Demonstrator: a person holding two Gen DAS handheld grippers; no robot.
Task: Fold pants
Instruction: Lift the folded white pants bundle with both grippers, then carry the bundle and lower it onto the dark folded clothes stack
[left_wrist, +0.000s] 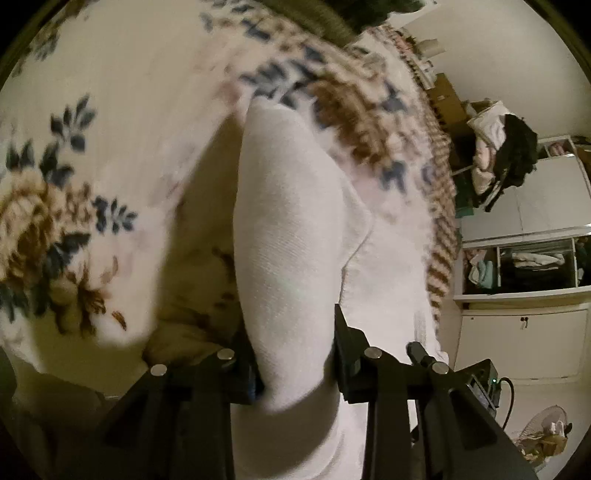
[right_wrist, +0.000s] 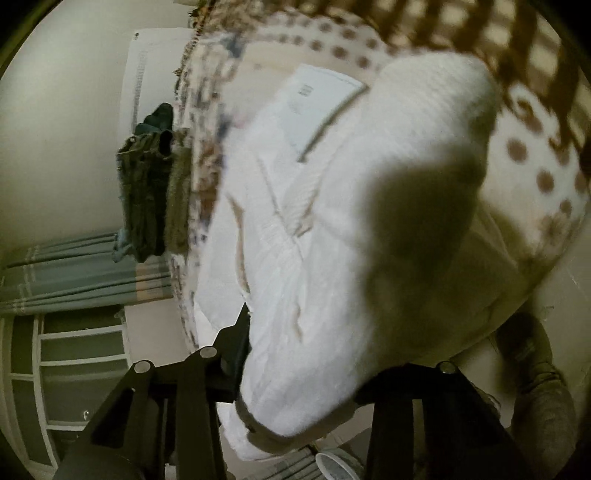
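Note:
The white pants (left_wrist: 291, 236) hang lifted over a floral blanket (left_wrist: 74, 184). My left gripper (left_wrist: 295, 365) is shut on a bunched fold of the white cloth, which fills the gap between its black fingers (left_wrist: 347, 350). In the right wrist view the pants (right_wrist: 332, 240) are bunched and partly folded, with an inner label (right_wrist: 314, 92) showing. My right gripper (right_wrist: 306, 384) is shut on the thick white cloth; its left finger (right_wrist: 236, 350) shows and the right one is mostly hidden by the cloth.
The blanket's brown patterned edge (right_wrist: 517, 147) runs along the bed side. White cupboards and shelves with clothes (left_wrist: 524, 266) stand to the right. Dark garments (right_wrist: 147, 192) hang by a grey curtain (right_wrist: 74, 277). A fan (left_wrist: 543, 435) stands on the floor.

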